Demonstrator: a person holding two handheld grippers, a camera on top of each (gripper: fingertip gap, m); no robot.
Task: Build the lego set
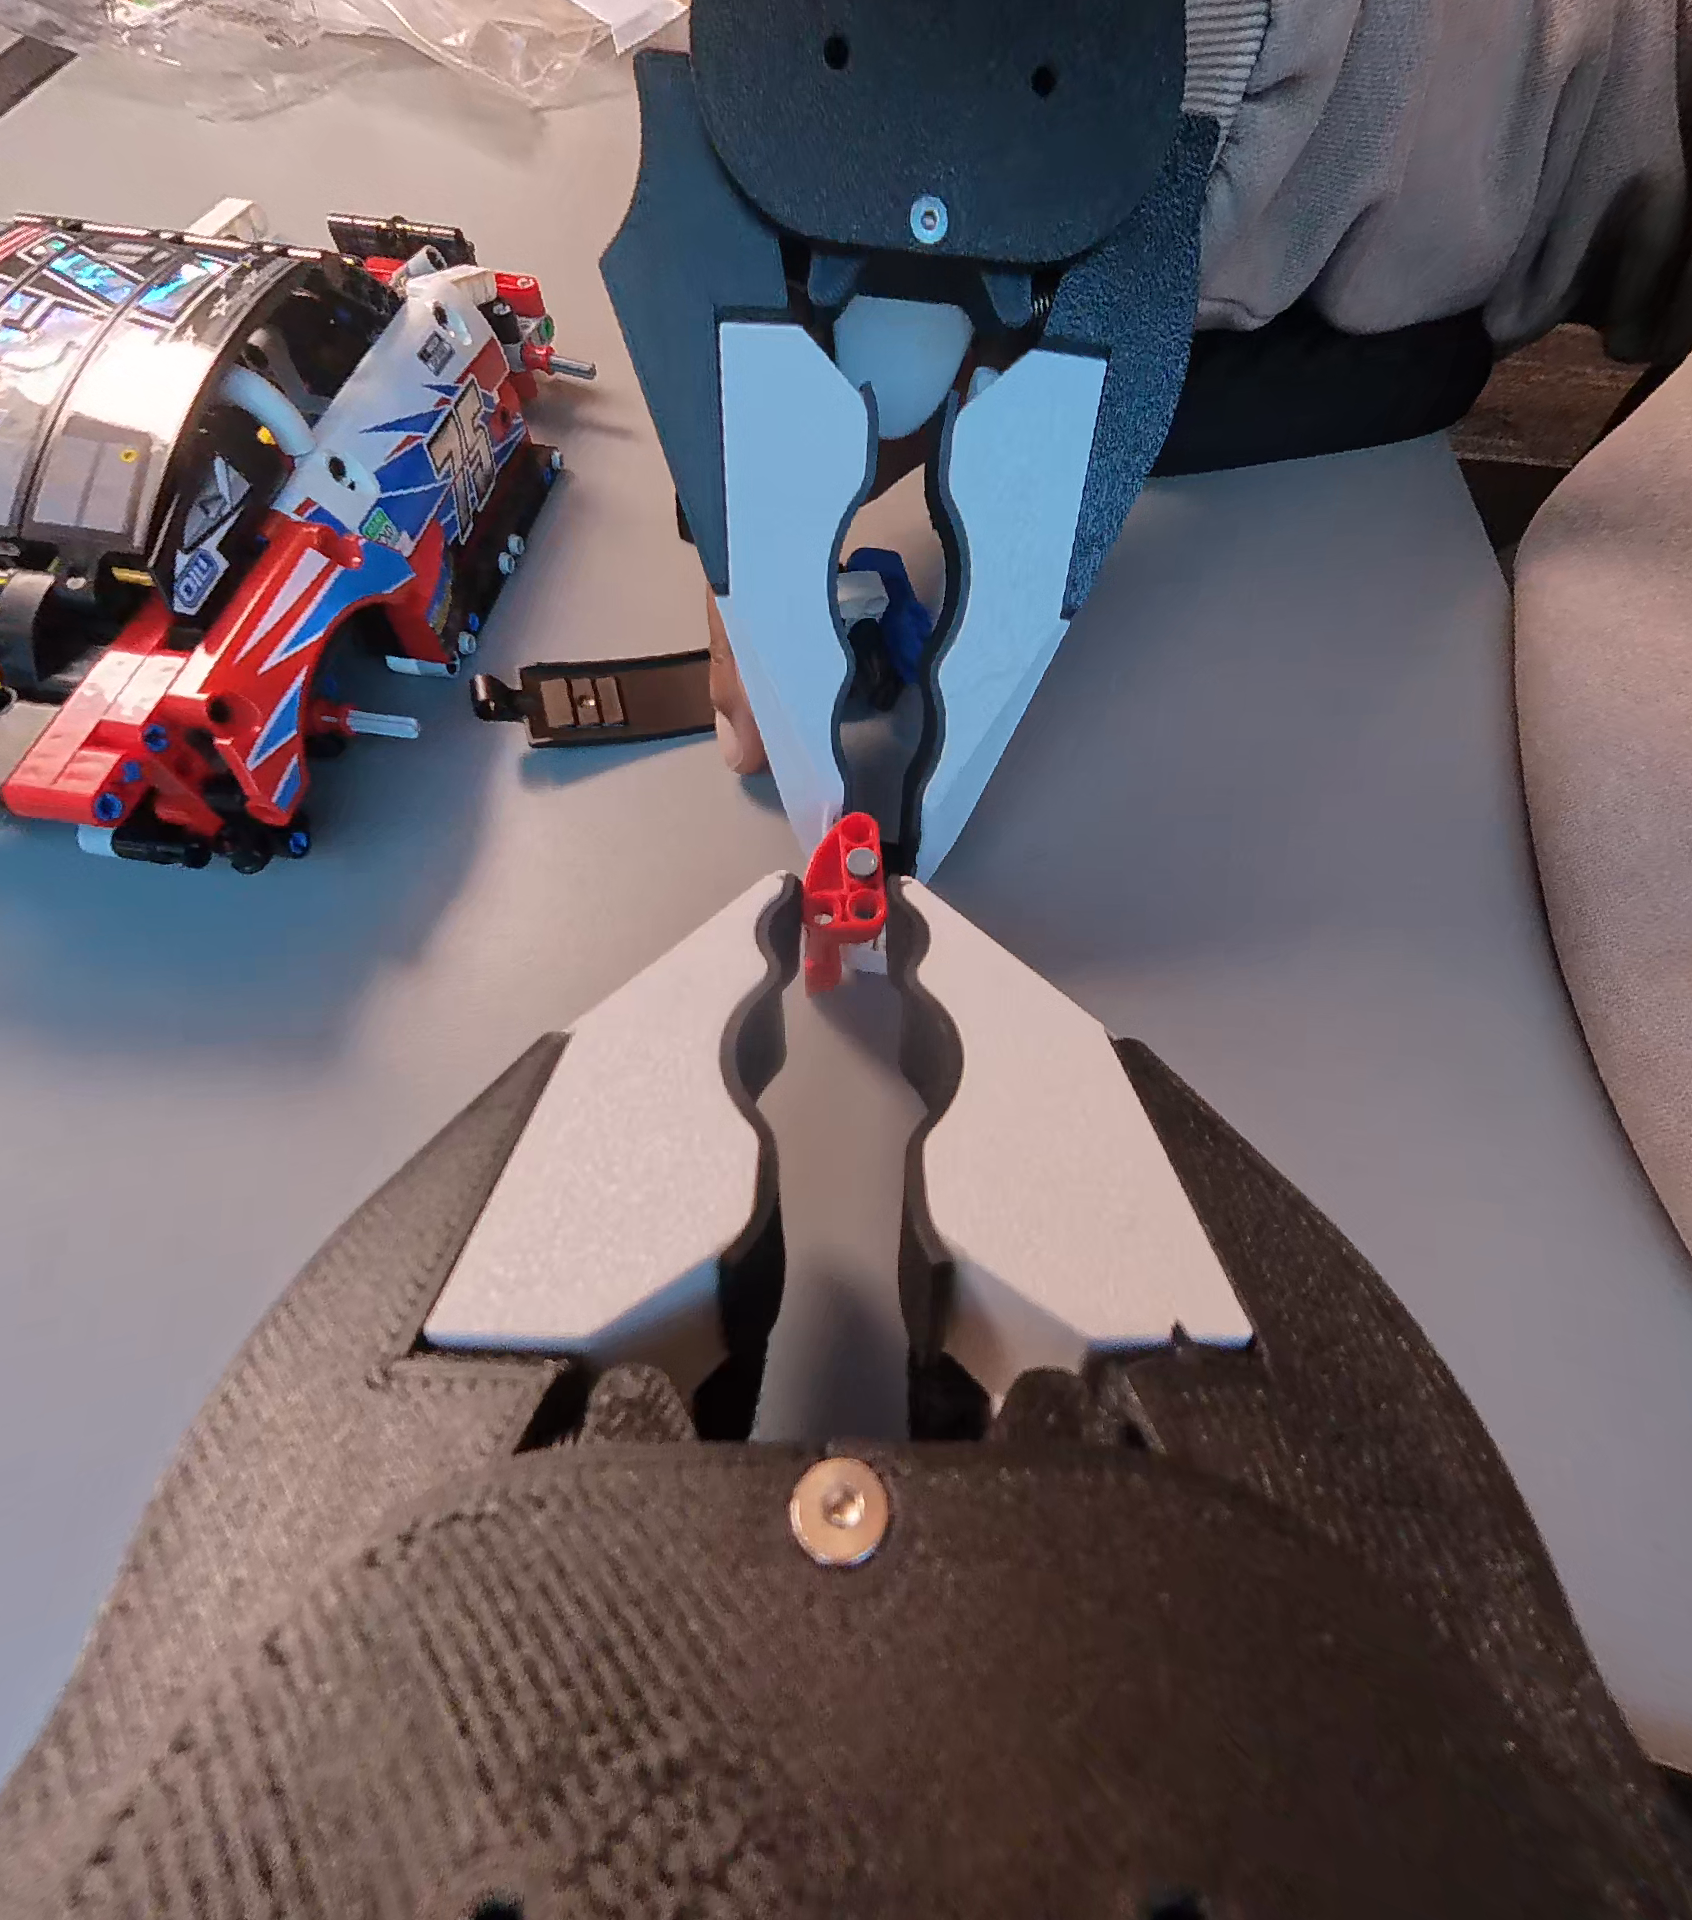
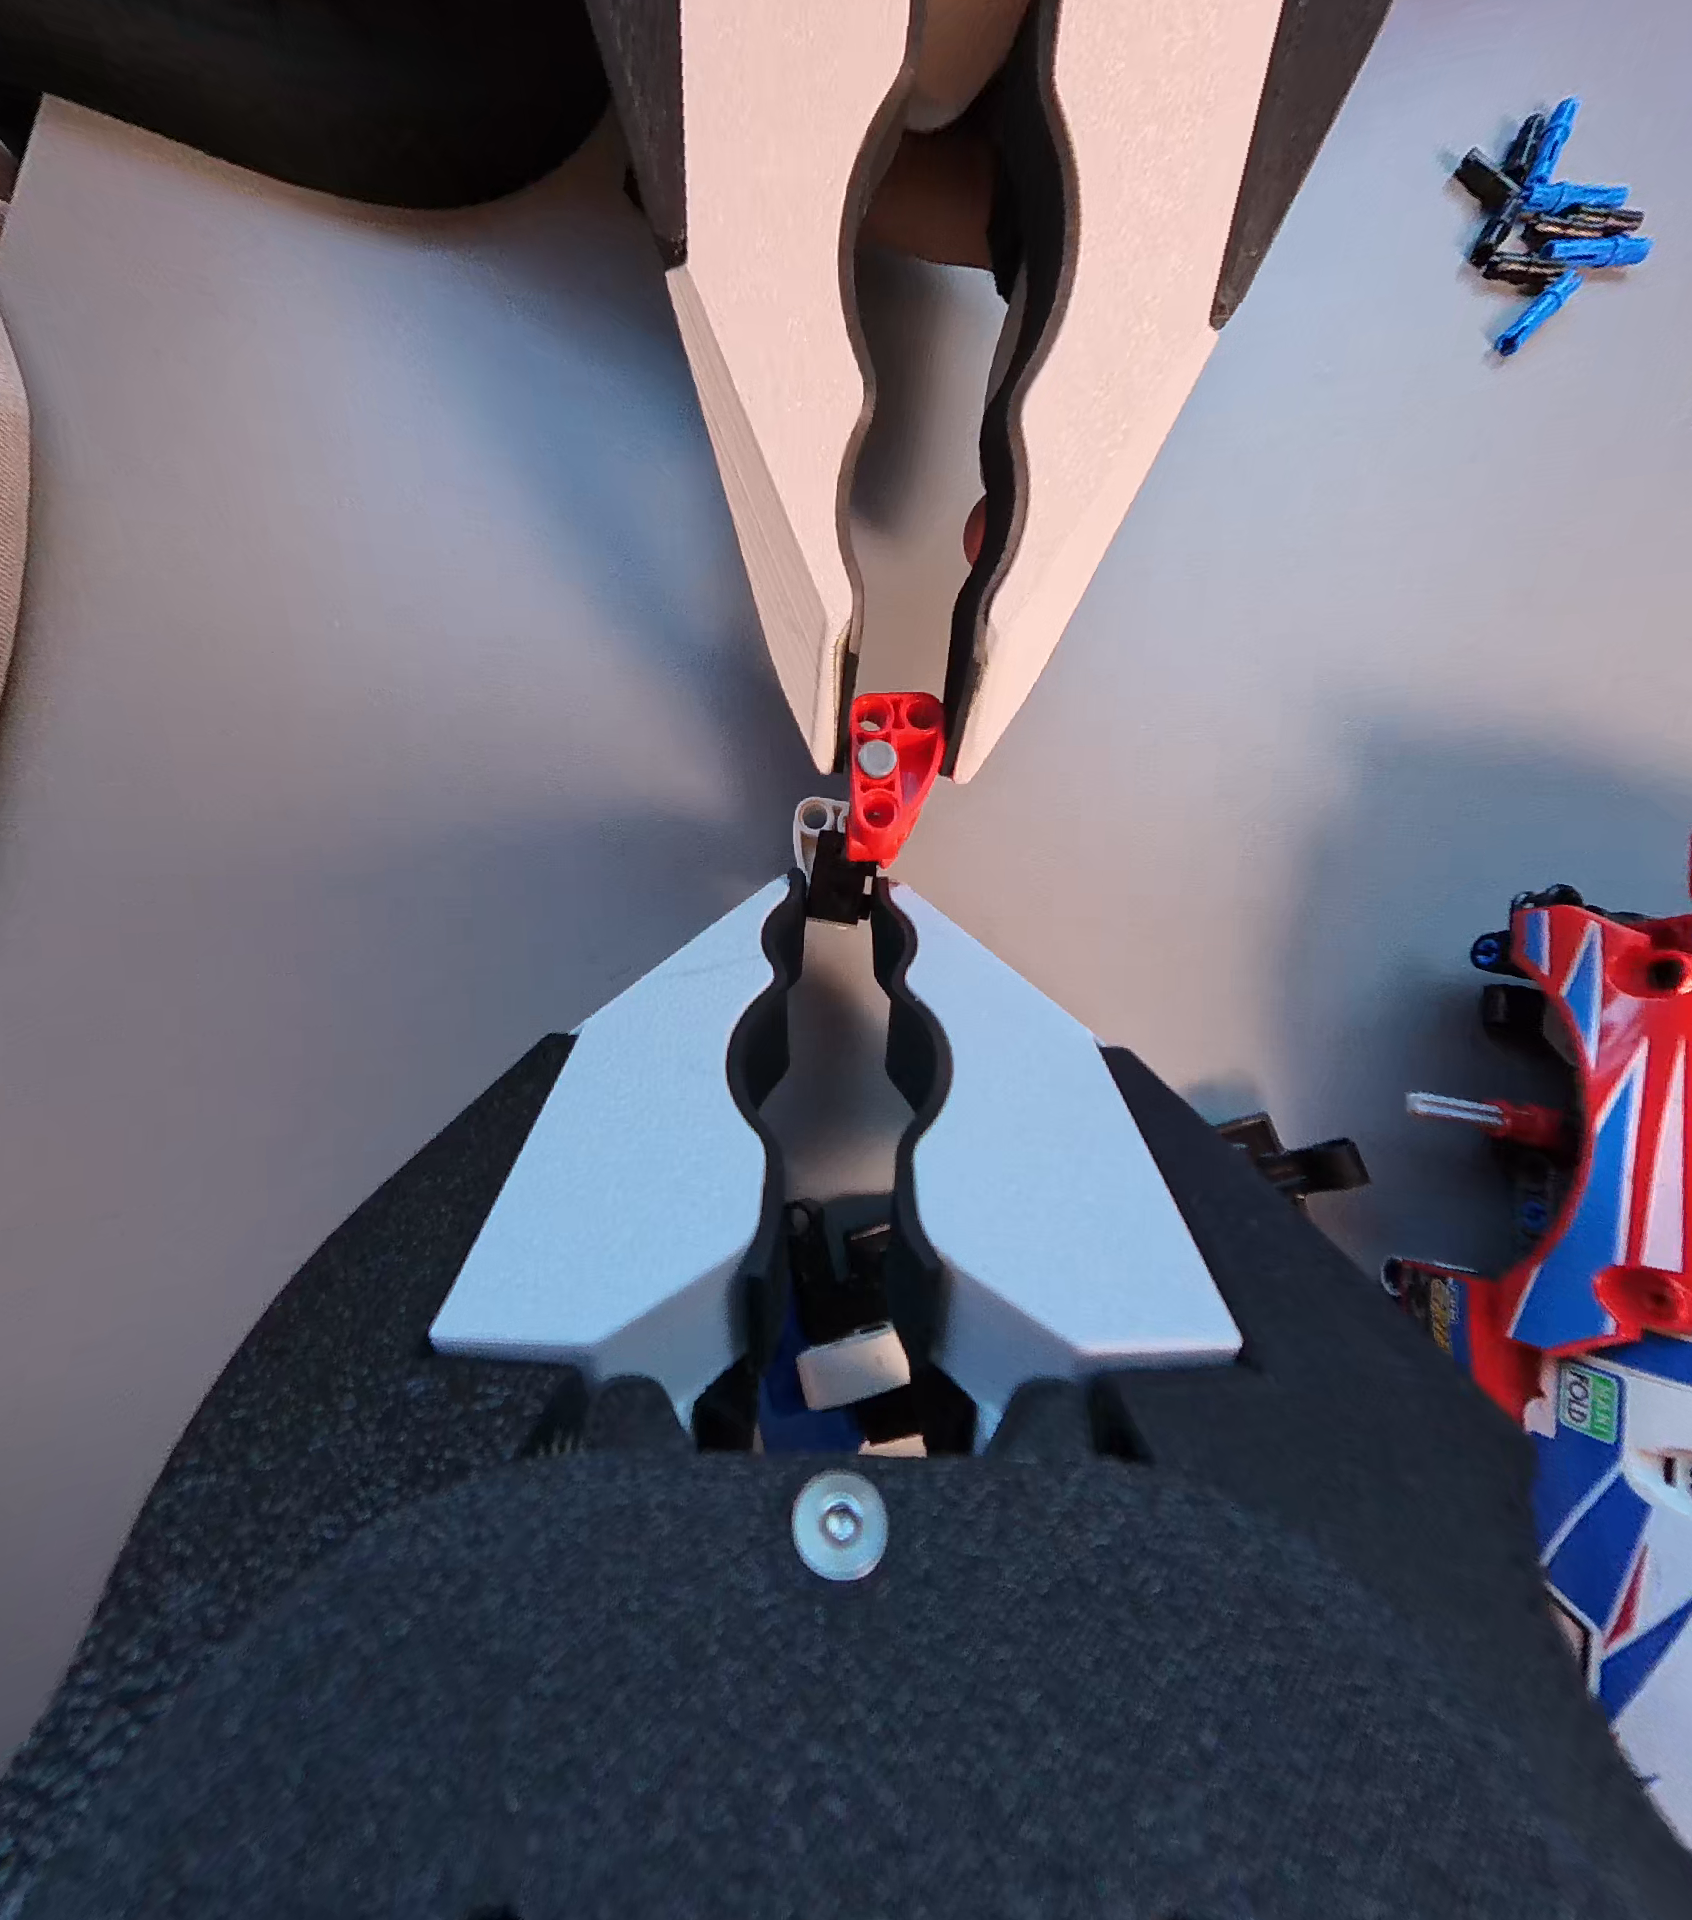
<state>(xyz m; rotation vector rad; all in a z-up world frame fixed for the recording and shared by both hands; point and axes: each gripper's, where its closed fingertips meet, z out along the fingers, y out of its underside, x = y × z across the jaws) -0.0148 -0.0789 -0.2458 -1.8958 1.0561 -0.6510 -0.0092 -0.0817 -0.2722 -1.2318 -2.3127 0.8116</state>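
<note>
My left gripper point(image 1: 844, 885) is shut on a small red Technic piece point(image 1: 844, 904) with a grey pin in one hole. My right gripper point(image 2: 837, 883) faces it tip to tip and is shut on a small black piece point(image 2: 837, 891) joined to a light grey connector point(image 2: 814, 819). The red piece point(image 2: 889, 769) touches the black piece just above the grey table point(image 2: 406, 727). In the left wrist view the right gripper point(image 1: 873, 844) comes in from the top. In the right wrist view the left gripper point(image 2: 894, 743) comes in from the top.
The partly built red, white and blue Lego car point(image 1: 229, 540) lies at the left, and shows in the right wrist view point(image 2: 1652, 1195). A black panel point(image 1: 613, 701) and a blue-black sub-assembly point(image 1: 883, 613) lie near it. Blue and black pins point(image 2: 1548, 218) lie apart. A cushion point(image 1: 1673, 831) borders the table.
</note>
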